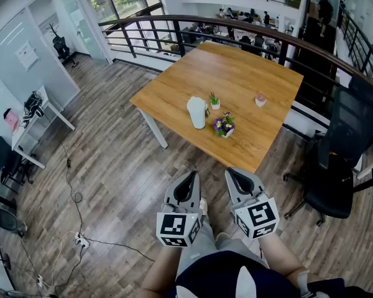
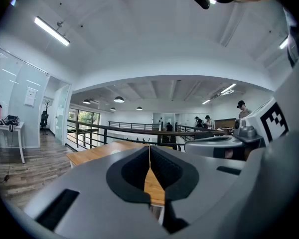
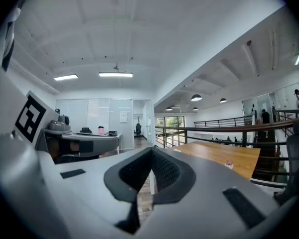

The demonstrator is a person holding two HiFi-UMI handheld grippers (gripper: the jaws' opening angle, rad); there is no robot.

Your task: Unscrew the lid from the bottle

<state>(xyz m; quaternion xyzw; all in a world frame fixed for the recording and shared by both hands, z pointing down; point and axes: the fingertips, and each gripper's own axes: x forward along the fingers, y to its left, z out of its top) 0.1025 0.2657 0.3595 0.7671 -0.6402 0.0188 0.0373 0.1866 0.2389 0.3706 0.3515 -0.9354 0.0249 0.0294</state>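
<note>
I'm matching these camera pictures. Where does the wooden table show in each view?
Head view: the table fills the upper centre.
Left gripper view: low, just left of centre.
Right gripper view: right of centre, at mid-height.
Shared landmark: the black railing along the table's far side.

I hold the left gripper [image 1: 188, 180] and right gripper [image 1: 237, 176] side by side at waist height, both jaws closed and empty.
</note>
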